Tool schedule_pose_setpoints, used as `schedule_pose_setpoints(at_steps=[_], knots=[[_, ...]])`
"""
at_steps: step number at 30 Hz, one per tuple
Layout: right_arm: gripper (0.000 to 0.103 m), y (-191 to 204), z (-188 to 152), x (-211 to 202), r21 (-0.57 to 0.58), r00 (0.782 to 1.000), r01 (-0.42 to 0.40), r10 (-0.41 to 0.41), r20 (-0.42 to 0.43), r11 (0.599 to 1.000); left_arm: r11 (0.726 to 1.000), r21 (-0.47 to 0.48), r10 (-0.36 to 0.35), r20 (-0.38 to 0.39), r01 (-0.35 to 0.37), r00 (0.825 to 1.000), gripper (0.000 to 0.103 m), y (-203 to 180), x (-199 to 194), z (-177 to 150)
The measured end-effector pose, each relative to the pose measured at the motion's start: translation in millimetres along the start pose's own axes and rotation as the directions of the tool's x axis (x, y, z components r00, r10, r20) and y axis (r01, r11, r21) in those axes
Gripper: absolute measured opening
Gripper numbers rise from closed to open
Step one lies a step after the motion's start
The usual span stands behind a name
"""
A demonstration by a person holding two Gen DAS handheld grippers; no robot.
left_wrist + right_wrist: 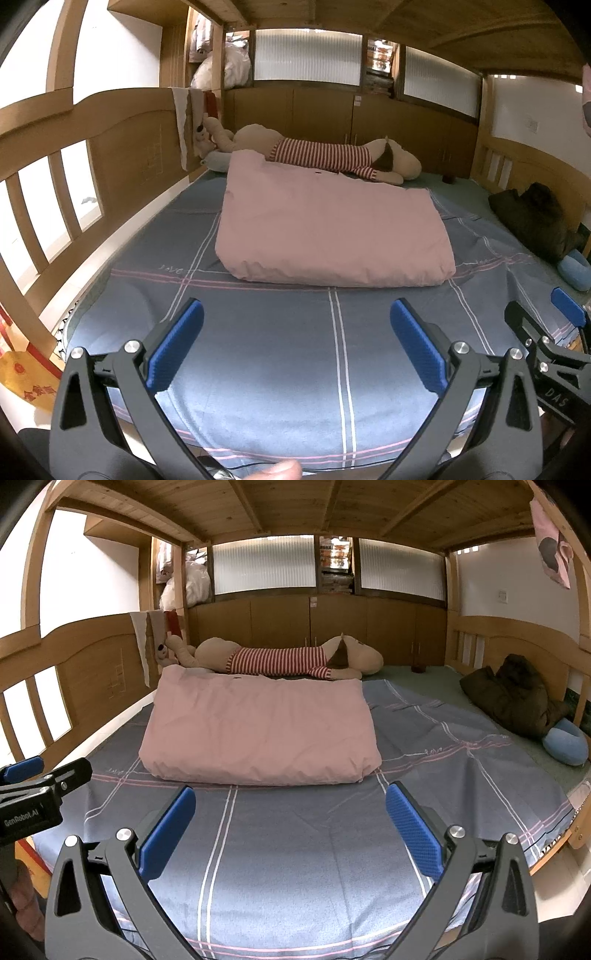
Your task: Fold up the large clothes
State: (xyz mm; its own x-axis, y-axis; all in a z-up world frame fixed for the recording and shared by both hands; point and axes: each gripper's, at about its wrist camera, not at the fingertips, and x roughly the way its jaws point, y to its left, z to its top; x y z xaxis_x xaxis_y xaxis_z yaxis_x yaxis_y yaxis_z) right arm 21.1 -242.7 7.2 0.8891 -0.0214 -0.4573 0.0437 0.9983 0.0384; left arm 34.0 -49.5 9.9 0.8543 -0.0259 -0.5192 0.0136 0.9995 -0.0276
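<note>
A crumpled dark olive jacket (532,218) (513,694) lies at the right edge of the bed, against the wooden rail. My left gripper (295,310) hovers open over the near end of the blue-grey plaid sheet (277,369), with nothing between its blue pads. My right gripper (291,794) is open too, over the same near stretch of sheet (295,849), and holds nothing. Each gripper shows at the edge of the other's view: the right gripper (543,310) and the left gripper (48,770). Both are far from the jacket.
A folded pink quilt (325,229) (258,727) lies mid-bed. Behind it lies a plush dog in a striped shirt (321,155) (280,659). A blue neck pillow (576,267) (565,746) sits beside the jacket. Wooden rails enclose the bed, with a bunk overhead.
</note>
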Motion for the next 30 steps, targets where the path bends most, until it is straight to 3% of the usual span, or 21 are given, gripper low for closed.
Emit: schedule_pose_setpoints(at_steps=[30], knots=[[0.102, -0.5, -0.4, 1.2, -0.004, 1.0, -0.003, 0.003, -0.005, 1.0, 1.0, 0.026, 0.009, 0.012, -0.009, 1.0, 0.101, -3.3, -0.4, 1.3]])
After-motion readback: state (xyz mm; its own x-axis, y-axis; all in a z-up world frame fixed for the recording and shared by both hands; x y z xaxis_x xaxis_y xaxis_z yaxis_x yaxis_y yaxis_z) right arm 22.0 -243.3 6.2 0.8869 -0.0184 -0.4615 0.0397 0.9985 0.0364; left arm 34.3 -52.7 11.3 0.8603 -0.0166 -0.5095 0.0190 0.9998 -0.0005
